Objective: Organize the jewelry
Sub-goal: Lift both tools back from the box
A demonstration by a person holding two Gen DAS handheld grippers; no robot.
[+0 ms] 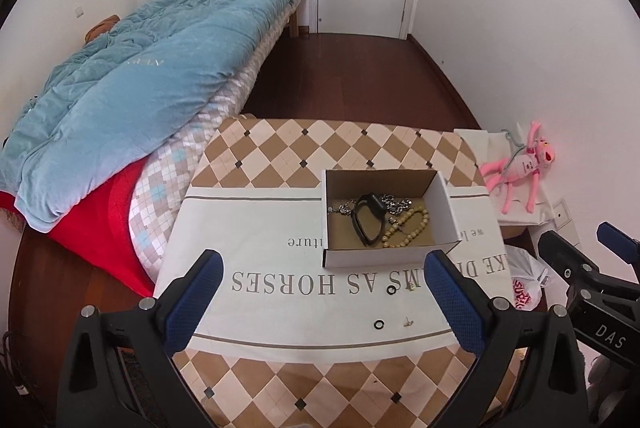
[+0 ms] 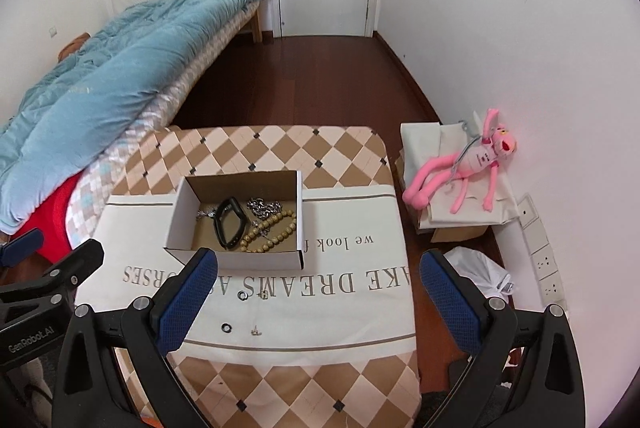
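Note:
A white cardboard box (image 1: 446,206) (image 2: 180,216) stands on the cloth-covered table (image 1: 280,228) (image 2: 352,220). Inside lie a black wristband (image 1: 368,222) (image 2: 230,224), a silver chain (image 1: 394,202) (image 2: 262,208) and a tan bead bracelet (image 1: 408,228) (image 2: 272,232). Loose on the cloth in front of the box lie two dark rings (image 1: 391,290) (image 1: 378,324) (image 2: 242,295) (image 2: 226,327) and two small gold pieces (image 1: 411,285) (image 1: 407,322) (image 2: 263,294) (image 2: 255,329). My left gripper (image 1: 324,268) and right gripper (image 2: 320,268) are open and empty, held above the table's near side.
A bed with a blue quilt (image 1: 140,76) and a red cloth (image 1: 104,224) borders the table on the left. A pink plush toy (image 2: 468,164) lies on white boxes to the right, by the wall. A white plastic bag (image 2: 480,270) is on the floor.

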